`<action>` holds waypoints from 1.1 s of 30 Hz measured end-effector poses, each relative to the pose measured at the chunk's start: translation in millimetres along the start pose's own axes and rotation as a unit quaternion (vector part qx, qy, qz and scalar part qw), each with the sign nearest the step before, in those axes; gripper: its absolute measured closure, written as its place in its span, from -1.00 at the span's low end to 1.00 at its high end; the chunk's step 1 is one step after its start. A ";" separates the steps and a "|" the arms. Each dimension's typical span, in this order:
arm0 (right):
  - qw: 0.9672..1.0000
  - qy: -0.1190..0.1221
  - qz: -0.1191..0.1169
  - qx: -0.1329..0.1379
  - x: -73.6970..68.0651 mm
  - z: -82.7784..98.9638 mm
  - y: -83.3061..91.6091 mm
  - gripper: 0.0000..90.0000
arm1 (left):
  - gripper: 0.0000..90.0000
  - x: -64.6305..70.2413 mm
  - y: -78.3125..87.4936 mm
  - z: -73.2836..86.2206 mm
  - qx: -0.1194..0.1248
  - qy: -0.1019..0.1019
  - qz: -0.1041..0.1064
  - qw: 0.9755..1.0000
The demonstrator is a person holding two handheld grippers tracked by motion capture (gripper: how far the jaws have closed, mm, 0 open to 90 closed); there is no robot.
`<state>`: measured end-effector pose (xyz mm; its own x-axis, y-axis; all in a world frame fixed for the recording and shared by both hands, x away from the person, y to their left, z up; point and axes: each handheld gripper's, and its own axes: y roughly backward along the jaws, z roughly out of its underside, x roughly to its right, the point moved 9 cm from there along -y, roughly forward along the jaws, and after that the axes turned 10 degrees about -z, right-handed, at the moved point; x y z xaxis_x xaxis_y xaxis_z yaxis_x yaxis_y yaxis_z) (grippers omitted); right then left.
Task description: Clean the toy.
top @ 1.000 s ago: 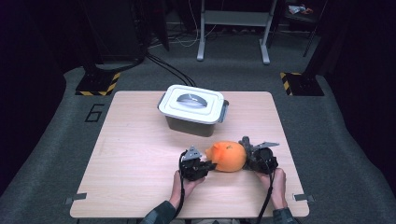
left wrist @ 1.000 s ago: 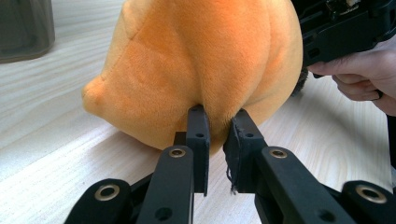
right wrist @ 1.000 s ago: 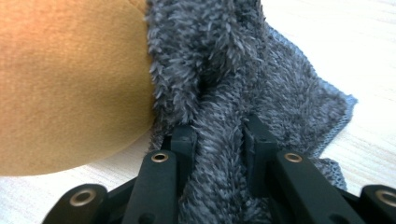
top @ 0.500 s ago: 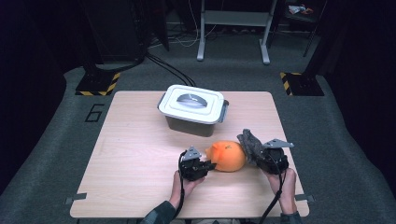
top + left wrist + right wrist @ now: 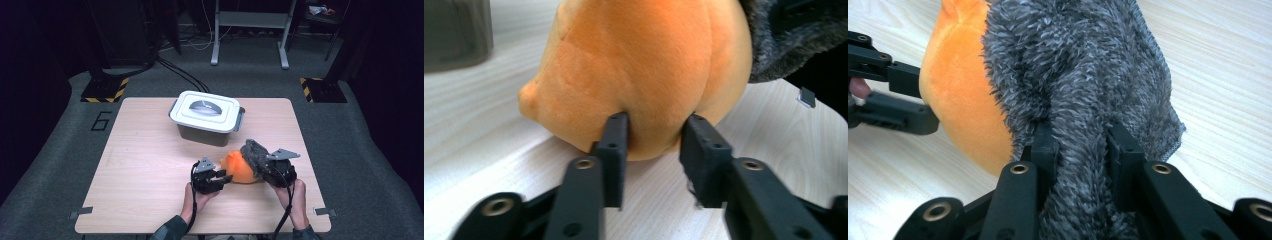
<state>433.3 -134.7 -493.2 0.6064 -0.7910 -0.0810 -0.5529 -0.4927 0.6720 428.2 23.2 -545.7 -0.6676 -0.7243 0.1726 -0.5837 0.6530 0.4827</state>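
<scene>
An orange plush toy (image 5: 239, 170) lies on the wooden table (image 5: 145, 170) near the front edge. My left gripper (image 5: 225, 176) is at its left side. In the left gripper view the jaws have just been opening, and both fingertips rest against the orange plush toy (image 5: 644, 75) with a bulge of it between them, not pinched. My right gripper (image 5: 263, 168) is shut on a grey fuzzy cloth (image 5: 252, 154), lifted over the toy's right side. The right gripper view shows the grey fuzzy cloth (image 5: 1083, 75) squeezed between the pads (image 5: 1044, 142) and draped against the orange plush toy (image 5: 960, 105).
A grey box with a white clip-on lid (image 5: 206, 116) stands just behind the toy at the middle of the table. Bare tabletop extends to the left. Around the table is dark carpet, with stand legs and cables behind it.
The right gripper has risen and shifted right, pulling the grey cloth up off the orange toy. The left gripper stayed put and its jaws spread apart.
</scene>
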 end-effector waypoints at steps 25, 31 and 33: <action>1.000 -0.008 0.002 0.011 8.2 -4.3 6.9 0.56 | 0.70 2.0 -11.2 -1.0 0.002 -0.078 -0.063 0.995; 1.000 0.012 0.004 0.023 0.6 -13.0 21.8 0.56 | 0.72 6.2 -8.5 -6.2 -0.004 -0.035 -0.046 0.998; 0.999 0.020 0.003 0.026 -6.5 -17.1 24.2 0.56 | 0.72 8.5 -6.7 -8.3 -0.005 -0.021 -0.041 0.999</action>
<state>425.8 -135.3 -463.8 0.6246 -0.7796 -0.0464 -0.5852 -0.5066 0.6332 430.2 10.8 -540.3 -0.6361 -0.7656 0.0964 -0.6325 0.5889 0.5031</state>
